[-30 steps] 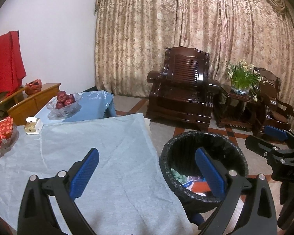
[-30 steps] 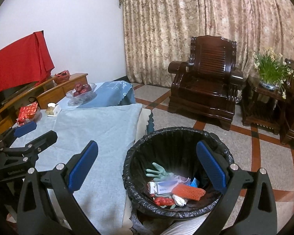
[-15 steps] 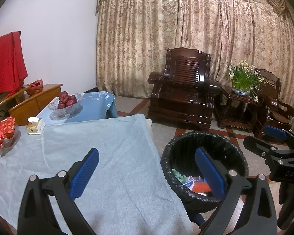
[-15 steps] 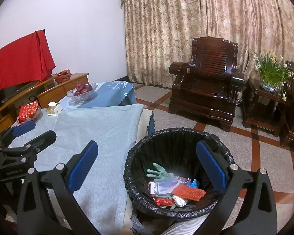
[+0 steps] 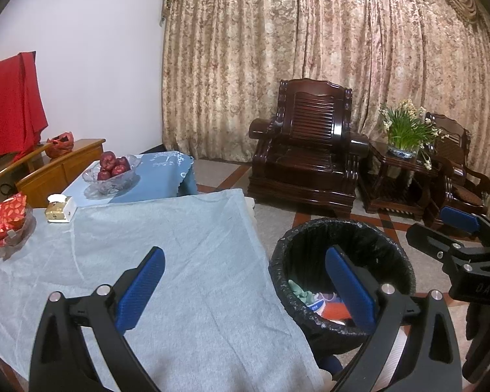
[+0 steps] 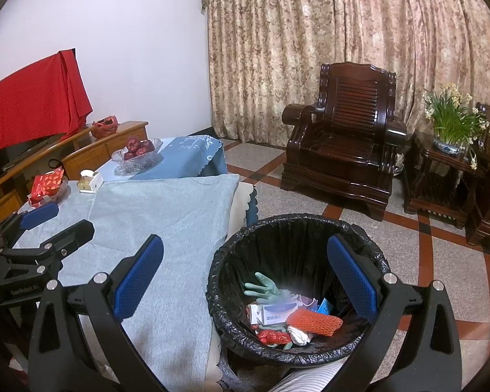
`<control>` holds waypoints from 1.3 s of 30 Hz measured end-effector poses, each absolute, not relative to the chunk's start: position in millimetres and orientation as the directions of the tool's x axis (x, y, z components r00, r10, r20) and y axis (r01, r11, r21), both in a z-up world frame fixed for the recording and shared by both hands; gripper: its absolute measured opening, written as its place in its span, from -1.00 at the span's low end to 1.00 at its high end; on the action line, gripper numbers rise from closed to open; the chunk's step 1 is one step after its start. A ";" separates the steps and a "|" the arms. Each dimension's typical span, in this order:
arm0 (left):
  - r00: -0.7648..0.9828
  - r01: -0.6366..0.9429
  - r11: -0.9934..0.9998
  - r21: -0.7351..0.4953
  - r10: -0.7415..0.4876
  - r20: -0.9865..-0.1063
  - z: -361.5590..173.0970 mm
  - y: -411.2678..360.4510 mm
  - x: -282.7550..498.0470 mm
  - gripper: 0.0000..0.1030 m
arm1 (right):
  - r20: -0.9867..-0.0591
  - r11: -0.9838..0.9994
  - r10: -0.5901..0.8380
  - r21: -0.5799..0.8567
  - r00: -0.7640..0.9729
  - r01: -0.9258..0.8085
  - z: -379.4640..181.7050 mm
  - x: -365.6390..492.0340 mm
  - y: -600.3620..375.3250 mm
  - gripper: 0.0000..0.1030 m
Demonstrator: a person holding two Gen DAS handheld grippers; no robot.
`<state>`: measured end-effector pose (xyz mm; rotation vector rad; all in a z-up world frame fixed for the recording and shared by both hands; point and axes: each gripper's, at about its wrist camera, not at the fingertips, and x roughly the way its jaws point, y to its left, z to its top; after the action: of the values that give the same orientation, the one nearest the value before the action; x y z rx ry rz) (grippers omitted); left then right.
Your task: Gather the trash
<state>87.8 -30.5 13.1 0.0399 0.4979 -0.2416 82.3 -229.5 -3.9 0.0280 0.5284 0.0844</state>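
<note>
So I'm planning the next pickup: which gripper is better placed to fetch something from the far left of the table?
Left. The left gripper hovers open over the grey tablecloth, nearer the red packet; the right gripper hangs open by the bin.

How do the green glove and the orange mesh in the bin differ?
The green glove is pale and smooth, lying at the back of the bin; the orange mesh is bright and netted, lying nearer the front on other trash. Both are inside the black-lined bin, ungripped.
</note>
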 end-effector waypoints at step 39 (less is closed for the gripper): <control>0.851 0.238 0.971 -0.021 -0.219 -0.478 13.5 -28.0 88.2 0.88 | -0.503 0.996 0.087 0.047 0.860 -0.073 -5.2 82.6 -224.8 0.89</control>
<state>88.2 -28.0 13.5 0.0394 0.4989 -0.2405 82.6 -224.8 -5.2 0.0268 0.5292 0.0844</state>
